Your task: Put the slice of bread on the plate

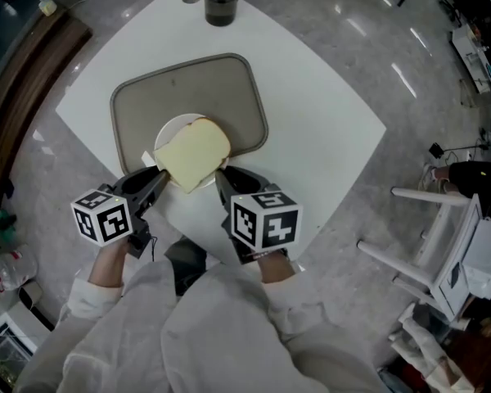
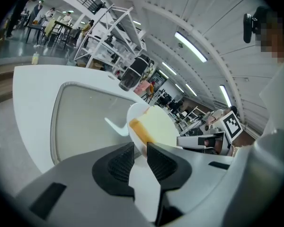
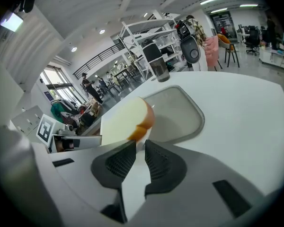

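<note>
Bread [image 1: 193, 154] covers most of plate [image 1: 171, 128]; left gripper [image 1: 158, 178] and right gripper [image 1: 221, 177] each pinch its rim, jaws narrowly apart.

Beyond the plate [image 1: 173, 125] I see the tray [image 1: 180, 84] bare; only a dark cup [image 1: 222, 2] stands at the table's [image 1: 327, 113] far corner.

This is looking like a big open-plan lab or office: strip lights [image 2: 191, 46] are running along the ceiling, and in the right gripper view white shelf racks [image 3: 146, 32] are standing at twelve o'clock and people [image 3: 87, 86] at ten o'clock, on a polished grey floor [image 1: 368, 39].
</note>
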Motion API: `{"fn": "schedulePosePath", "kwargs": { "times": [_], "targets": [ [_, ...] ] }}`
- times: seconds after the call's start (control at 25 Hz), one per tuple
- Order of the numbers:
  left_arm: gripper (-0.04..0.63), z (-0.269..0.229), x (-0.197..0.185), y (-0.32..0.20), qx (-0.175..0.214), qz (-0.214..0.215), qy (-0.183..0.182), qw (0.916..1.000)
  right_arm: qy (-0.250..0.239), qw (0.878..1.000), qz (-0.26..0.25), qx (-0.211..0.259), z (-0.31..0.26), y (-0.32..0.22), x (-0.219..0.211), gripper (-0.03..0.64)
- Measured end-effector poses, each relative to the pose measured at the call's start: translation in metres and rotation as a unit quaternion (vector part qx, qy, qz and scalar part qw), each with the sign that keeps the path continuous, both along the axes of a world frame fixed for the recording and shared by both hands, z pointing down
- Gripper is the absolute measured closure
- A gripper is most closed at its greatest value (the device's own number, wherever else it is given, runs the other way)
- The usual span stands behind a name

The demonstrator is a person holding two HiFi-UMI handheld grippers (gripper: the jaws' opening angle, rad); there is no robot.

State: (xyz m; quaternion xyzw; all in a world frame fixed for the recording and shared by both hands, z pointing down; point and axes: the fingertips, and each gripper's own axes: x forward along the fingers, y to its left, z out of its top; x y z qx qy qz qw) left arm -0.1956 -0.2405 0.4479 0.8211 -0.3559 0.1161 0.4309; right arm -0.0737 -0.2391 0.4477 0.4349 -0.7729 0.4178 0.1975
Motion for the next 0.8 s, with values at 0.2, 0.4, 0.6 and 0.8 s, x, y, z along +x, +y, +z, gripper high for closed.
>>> {"fn": "schedulePosePath", "kwargs": {
  "times": [0.2, 0.4, 0.6, 0.8],
  "targets": [
    [0.518, 0.005, -0.006, -0.033, 0.002, 0.017, 0.001, 0.9999, 0.006, 1.0, 0.006, 0.0, 0.004, -0.033, -0.005, 0.549],
    [0.518, 0.011, -0.009, -0.061, 0.0, 0.022, -0.001, 0.9998, 0.002, 1.0, 0.02, -0.01, 0.013, -0.053, -0.009, 0.549],
    [0.518, 0.016, -0.014, -0.074, -0.009, 0.03, 0.003, 0.9995, -0.007, 0.999, 0.036, -0.023, 0.02, -0.064, -0.013, 0.549],
    [0.518, 0.021, -0.014, -0.083, -0.024, 0.043, 0.004, 0.9988, -0.021, 0.998, 0.047, -0.039, 0.031, -0.07, -0.013, 0.549]
  ]
}}
